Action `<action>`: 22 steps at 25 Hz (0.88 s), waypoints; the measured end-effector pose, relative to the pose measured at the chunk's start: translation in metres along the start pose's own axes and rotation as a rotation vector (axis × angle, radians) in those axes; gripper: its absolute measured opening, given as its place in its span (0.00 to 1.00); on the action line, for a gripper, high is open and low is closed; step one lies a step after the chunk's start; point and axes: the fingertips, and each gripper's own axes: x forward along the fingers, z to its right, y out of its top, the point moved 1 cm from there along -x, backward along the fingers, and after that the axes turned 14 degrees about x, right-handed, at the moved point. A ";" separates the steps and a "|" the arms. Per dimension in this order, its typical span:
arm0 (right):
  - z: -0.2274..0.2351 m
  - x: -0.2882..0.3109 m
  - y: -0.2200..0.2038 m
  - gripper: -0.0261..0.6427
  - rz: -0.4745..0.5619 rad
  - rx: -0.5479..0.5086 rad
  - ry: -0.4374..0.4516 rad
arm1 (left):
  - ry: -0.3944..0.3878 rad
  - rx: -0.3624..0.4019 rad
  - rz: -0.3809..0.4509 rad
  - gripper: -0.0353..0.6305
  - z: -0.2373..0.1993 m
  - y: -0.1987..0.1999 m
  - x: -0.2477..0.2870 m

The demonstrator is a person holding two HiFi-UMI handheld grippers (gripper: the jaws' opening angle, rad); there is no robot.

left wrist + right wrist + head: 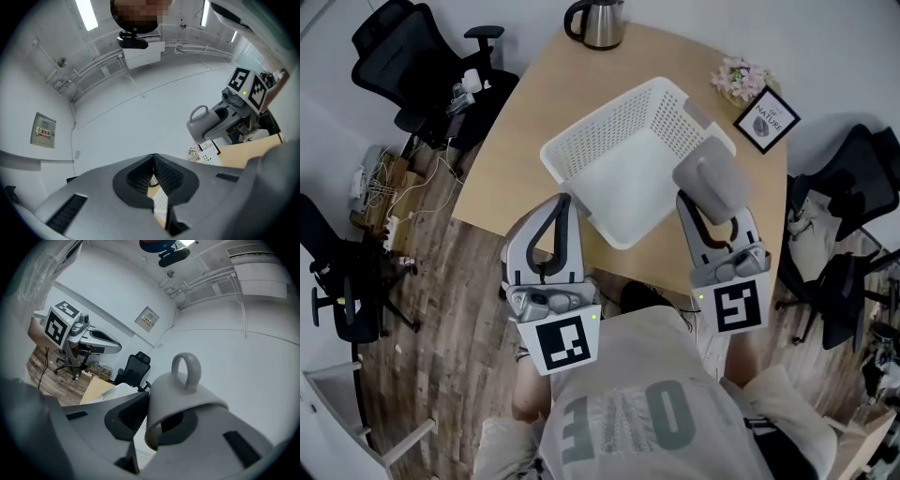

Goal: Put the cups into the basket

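Note:
My right gripper (710,199) is shut on a grey mug (712,182), held in the air over the near right corner of the white perforated basket (609,131). In the right gripper view the mug (187,397) lies on its side between the jaws with its handle up. The left gripper view shows the same mug (206,123) at the right. My left gripper (564,200) hangs by the basket's near left side, shut with nothing in it; its fingertips (153,159) meet. The basket looks empty.
The basket rests on a light wooden table (520,122). A steel kettle (596,21) stands at the far edge; a small flower pot (740,77) and a framed print (766,119) sit far right. Black office chairs (422,56) surround the table.

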 end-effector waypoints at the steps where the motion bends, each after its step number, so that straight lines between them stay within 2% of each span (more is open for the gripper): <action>1: 0.000 0.006 0.003 0.11 0.007 0.019 -0.007 | 0.000 0.001 0.004 0.07 -0.006 -0.004 0.005; 5: 0.007 0.022 0.007 0.11 0.006 0.022 -0.007 | -0.013 -0.020 -0.010 0.07 -0.014 -0.013 0.026; 11: 0.041 0.046 0.003 0.11 -0.009 0.035 -0.020 | -0.018 -0.003 -0.021 0.07 -0.023 -0.015 0.062; 16: 0.065 0.064 0.010 0.10 -0.013 -0.018 0.011 | -0.036 -0.027 -0.031 0.07 -0.021 -0.014 0.093; 18: 0.070 0.071 0.007 0.10 -0.054 -0.061 0.048 | -0.049 -0.030 -0.024 0.07 -0.017 -0.015 0.102; 22: 0.065 0.088 -0.013 0.11 -0.237 -0.197 0.184 | -0.077 -0.020 -0.020 0.07 -0.008 -0.024 0.113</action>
